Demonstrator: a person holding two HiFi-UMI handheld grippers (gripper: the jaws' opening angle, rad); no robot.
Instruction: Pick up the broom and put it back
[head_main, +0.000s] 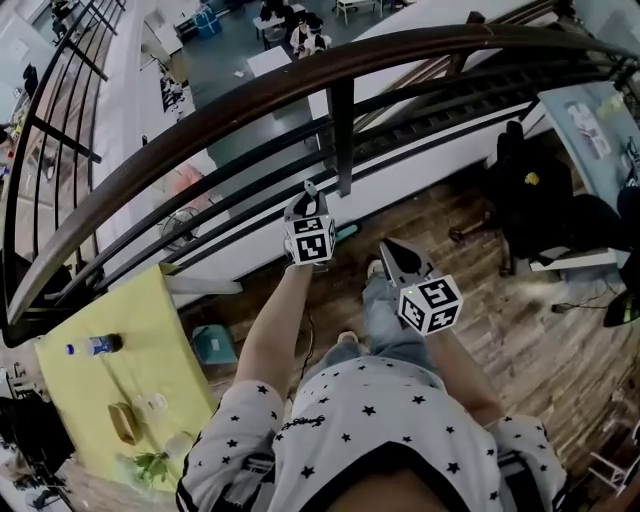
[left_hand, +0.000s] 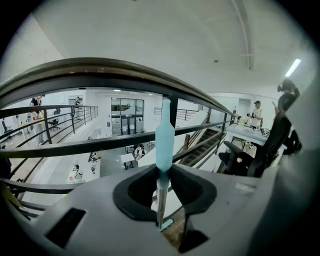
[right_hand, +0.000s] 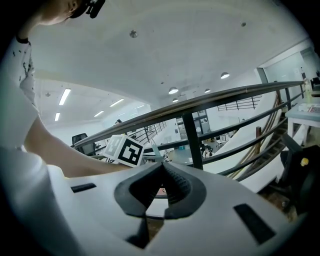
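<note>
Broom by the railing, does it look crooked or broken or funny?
Nothing stands out. The broom stands upright, pinched by the left gripper just below its light blue tip, in front of the railing. Its lower end is mostly hidden.

A railing (head_main: 200, 120) runs across in front of the person (head_main: 390, 420). Just before it is the left gripper (head_main: 309, 192). The broom (left_hand: 164, 135) stands upright between its jaws, pinched there. The right gripper (head_main: 388, 250) is to its right, a bit nearer the person, with nothing between its closed jaws. On the left, beside the railing, stands a table (head_main: 165, 330) with a bottle (head_main: 93, 346) lying on it. A box (head_main: 213, 345) sits on the floor (head_main: 520, 340) just right of the table. A chair (head_main: 545, 190) stands on the right. Behind the railing, stairs (head_main: 470, 95) lead down.
</note>
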